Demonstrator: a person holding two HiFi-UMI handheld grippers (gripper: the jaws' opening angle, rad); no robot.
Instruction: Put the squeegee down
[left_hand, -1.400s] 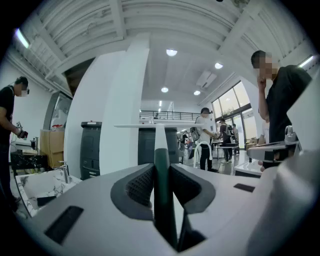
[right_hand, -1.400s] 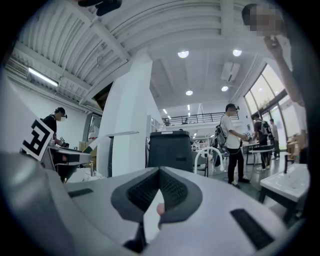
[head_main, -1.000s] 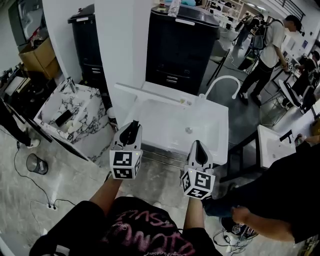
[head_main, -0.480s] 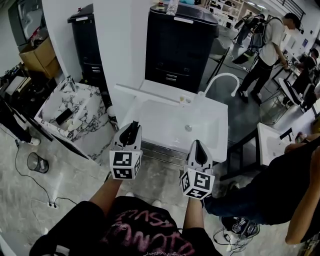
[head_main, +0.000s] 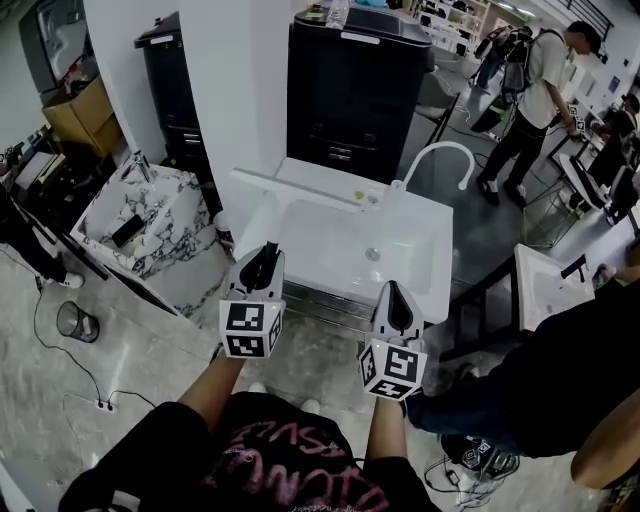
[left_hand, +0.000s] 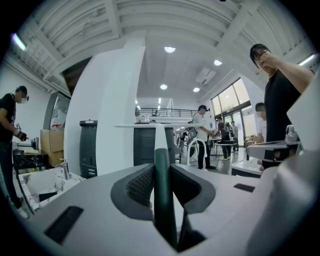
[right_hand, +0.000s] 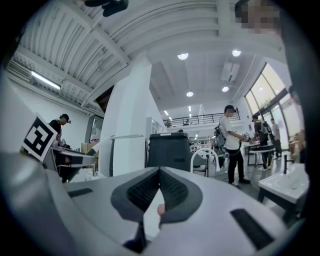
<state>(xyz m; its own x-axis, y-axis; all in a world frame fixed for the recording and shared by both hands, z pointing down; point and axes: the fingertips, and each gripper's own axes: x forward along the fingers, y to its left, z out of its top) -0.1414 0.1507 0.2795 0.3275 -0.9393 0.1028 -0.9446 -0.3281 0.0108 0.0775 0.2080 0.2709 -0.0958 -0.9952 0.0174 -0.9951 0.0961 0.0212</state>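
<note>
The squeegee (left_hand: 161, 200) has a dark green handle that runs up to a white stem and a long white cross blade (left_hand: 160, 125). My left gripper (head_main: 266, 250) (left_hand: 161, 167) is shut on that handle and holds it out over the front left of the white sink (head_main: 440, 250). In the head view the pale blade is hard to pick out against the sink. My right gripper (head_main: 393, 292) (right_hand: 160, 172) hovers over the sink's front edge, shut, with nothing between its jaws.
A curved white faucet (head_main: 440, 155) rises at the sink's back right. Behind stands a black cabinet (head_main: 355, 90). A marble basin (head_main: 140, 215) and a bin (head_main: 75, 325) are at left. A person in black (head_main: 560, 360) and another white basin (head_main: 545, 285) crowd the right.
Both grippers have stayed almost in place, the left still clamped on the squeegee. The person at the right has drawn an arm back and shifted.
</note>
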